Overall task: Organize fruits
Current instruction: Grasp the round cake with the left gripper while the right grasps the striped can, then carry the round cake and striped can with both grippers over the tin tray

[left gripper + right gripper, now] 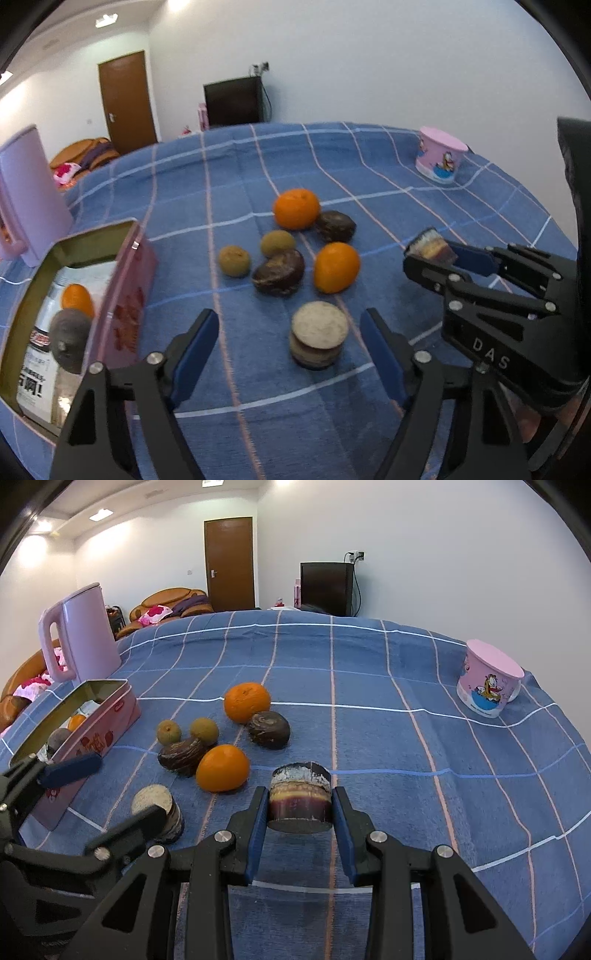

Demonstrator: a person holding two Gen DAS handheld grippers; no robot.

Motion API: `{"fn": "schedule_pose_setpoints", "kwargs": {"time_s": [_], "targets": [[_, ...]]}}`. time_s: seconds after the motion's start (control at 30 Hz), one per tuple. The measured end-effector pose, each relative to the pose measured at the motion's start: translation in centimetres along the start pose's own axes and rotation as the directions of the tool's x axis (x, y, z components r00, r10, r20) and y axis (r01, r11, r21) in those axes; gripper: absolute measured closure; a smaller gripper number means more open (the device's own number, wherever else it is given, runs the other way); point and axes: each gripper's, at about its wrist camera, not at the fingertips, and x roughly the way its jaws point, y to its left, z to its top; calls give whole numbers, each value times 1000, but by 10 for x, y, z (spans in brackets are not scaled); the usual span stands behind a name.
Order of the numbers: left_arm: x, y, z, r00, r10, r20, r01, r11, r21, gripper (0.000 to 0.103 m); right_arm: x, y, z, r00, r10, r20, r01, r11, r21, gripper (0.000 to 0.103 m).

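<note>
Right gripper (300,814) clamps a cane piece (300,797); left gripper (290,354) hangs open over another

The right jaws press both sides of the dark-skinned cane piece, held clear of the blue checked cloth (406,775). The left jaws stand wide, pads either side of a pale-topped cane stub (319,339) standing on the cloth, not touching it. Just beyond lie two oranges (296,208), two dark fruits (279,272) and two small brown ones (234,261). At far left a pink tin (127,295) holds an orange and a grey fruit; a kettle (79,631) stands behind it, a cup (489,683) far right
</note>
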Motion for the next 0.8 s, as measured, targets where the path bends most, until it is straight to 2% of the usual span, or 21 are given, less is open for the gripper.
{"fn": "schedule_pose_setpoints", "kwargs": {"time_s": [0.07, 0.17, 0.3, 0.47, 0.63, 0.8], "targets": [[6, -1, 0, 1000, -18, -23, 18, 1000, -3, 34, 0, 0, 0, 1000, 2, -1, -2, 1000, 2, 67], [13, -1, 1, 997, -46, -59, 45, 999, -13, 51, 0, 1, 0, 1000, 5, 1, -5, 1000, -2, 67], [18, -4, 0, 993, -90, -82, 90, 996, -8, 67, 3, -1, 0, 1000, 22, -11, -22, 1000, 9, 67], [15, -2, 1, 995, -75, -62, 74, 997, -21, 68, 2, -1, -1, 999, 35, -8, -35, 999, 15, 67], [2, 7, 2, 1000, -18, 6, 18, 998, -57, 68, -2, -1, -1, 998, 54, 15, -55, 998, 9, 67], [-9, 10, 3, 997, 36, 69, -31, 997, -67, 68, -7, 1, -2, 997, 72, 41, -72, 997, -3, 67]]}}
